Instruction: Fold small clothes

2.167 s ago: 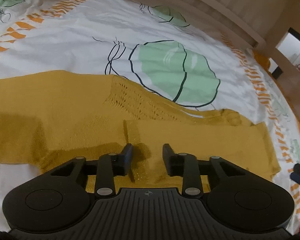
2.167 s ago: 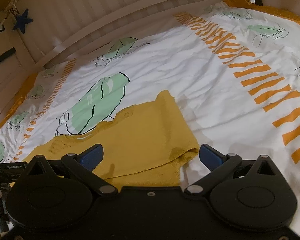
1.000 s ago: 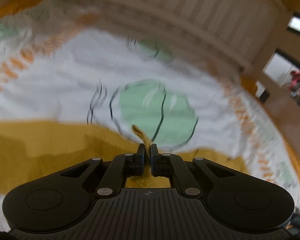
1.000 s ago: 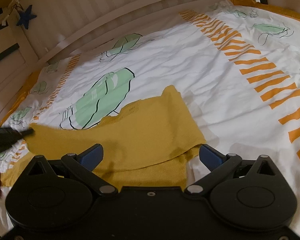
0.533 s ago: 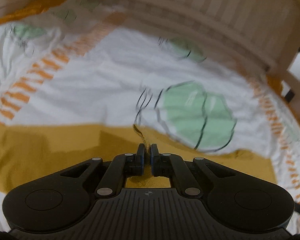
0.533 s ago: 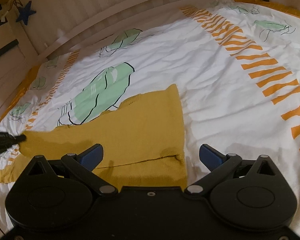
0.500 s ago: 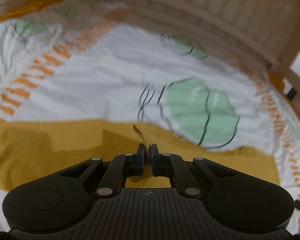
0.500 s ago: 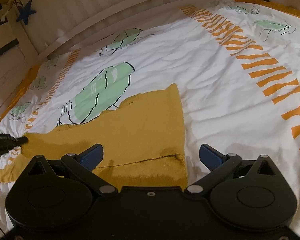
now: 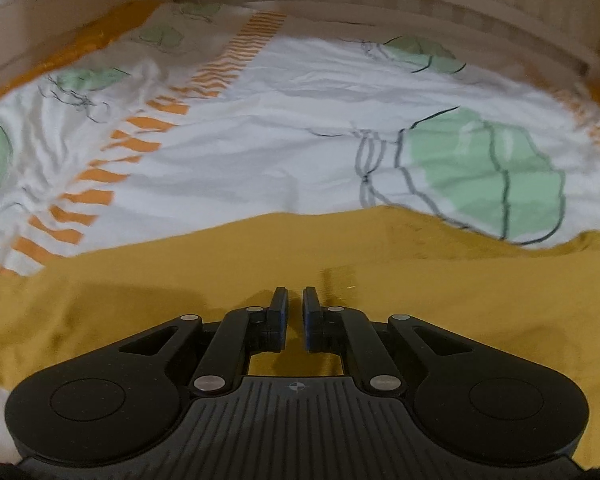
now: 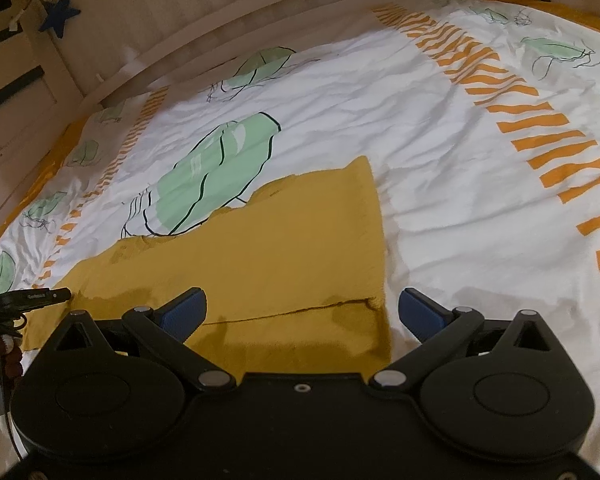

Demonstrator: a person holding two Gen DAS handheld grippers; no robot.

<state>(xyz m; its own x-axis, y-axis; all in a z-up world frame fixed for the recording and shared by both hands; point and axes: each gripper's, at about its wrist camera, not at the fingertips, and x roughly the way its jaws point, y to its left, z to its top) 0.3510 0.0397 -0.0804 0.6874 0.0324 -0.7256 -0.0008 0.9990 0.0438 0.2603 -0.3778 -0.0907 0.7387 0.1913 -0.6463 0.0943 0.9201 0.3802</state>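
Note:
A mustard-yellow knit garment (image 9: 260, 264) lies flat on the bed, folded over itself, with a fold edge showing in the right wrist view (image 10: 284, 264). My left gripper (image 9: 295, 308) hovers low over the garment with its jaws slightly apart and nothing between them. My right gripper (image 10: 302, 312) is wide open above the garment's near right corner, holding nothing. The tip of the left gripper shows at the left edge of the right wrist view (image 10: 40, 295).
The bed is covered with a white sheet (image 10: 440, 168) printed with green leaves and orange stripes. A wooden slatted bed rail (image 9: 380, 4) runs along the far side. A blue star (image 10: 58, 12) hangs on the wall at the upper left.
My left gripper carried a flap of the garment across to the left, laid it down and let go; its jaws have parted slightly. The right gripper stayed open and barely moved.

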